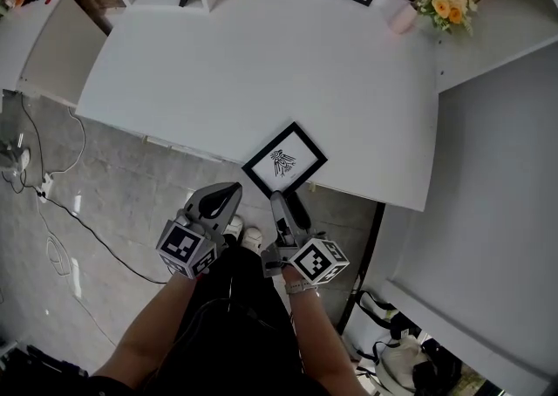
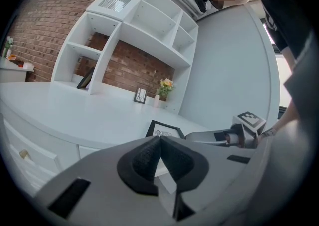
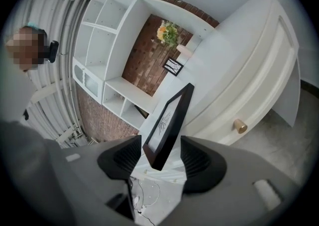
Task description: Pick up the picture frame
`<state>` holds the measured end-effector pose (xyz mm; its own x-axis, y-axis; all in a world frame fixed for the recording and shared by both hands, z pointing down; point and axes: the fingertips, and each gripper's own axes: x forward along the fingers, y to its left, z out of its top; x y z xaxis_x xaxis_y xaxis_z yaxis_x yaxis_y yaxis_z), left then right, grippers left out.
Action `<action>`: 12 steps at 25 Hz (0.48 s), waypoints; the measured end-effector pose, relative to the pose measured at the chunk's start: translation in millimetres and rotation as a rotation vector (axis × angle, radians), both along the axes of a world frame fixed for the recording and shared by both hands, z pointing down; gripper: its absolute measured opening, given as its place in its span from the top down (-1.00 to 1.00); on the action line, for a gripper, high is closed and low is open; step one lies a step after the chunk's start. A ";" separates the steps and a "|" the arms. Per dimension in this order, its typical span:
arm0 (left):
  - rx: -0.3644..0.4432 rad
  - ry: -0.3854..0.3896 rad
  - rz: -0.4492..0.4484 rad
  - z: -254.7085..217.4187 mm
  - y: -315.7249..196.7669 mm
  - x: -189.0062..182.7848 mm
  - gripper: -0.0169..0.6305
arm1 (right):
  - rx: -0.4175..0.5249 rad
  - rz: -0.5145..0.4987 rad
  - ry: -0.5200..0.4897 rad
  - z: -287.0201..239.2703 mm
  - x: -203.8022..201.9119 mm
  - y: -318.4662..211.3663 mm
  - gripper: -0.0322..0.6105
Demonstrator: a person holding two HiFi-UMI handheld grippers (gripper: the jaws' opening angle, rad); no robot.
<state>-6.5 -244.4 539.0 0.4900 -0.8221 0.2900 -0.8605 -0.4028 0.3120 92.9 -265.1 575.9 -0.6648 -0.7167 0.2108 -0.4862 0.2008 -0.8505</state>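
Picture frame lies flat at the worktop's near edge, one corner overhanging. Right gripper is nearer: fingers wide open, straddling that corner edge-on (pads not touching). Left gripper alongside, closed, empty.

left claw hides part of the picture frame.

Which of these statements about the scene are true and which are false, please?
1. The right gripper has its jaws apart around a corner of the picture frame. True.
2. The left gripper grips the picture frame. False: its jaws are together on nothing.
3. The picture frame lies at the near edge of the table. True.
4. The flowers stand right beside that frame. False: they stand far across the table, by the brick wall.
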 end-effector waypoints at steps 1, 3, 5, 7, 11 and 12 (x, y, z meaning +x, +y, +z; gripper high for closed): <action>-0.002 0.001 0.000 1.8 -1.5 -0.6 0.93 | -0.007 0.004 -0.008 1.1 -0.6 -2.1 0.16; -0.006 0.003 0.002 4.5 -4.5 -1.7 0.93 | -0.018 0.009 -0.027 2.9 -2.6 -5.8 0.16; -0.010 0.006 0.004 6.7 -7.6 -2.4 0.93 | -0.028 0.011 -0.046 4.6 -5.2 -9.0 0.16; -0.015 0.009 0.010 8.6 -10.2 -2.2 0.93 | -0.036 0.011 -0.060 6.5 -7.9 -11.7 0.16; -0.029 0.011 0.023 12.7 -12.5 -0.9 0.93 | -0.068 0.024 -0.113 7.2 -12.4 -16.4 0.17; -0.032 0.012 0.023 14.1 -12.4 -0.8 0.93 | -0.076 0.021 -0.135 7.5 -13.4 -16.6 0.22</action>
<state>-7.4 -256.8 553.2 0.5123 -0.8008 0.3103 -0.8472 -0.4121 0.3351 79.5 -281.8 583.4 -0.6759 -0.7159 0.1749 -0.3700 0.1244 -0.9207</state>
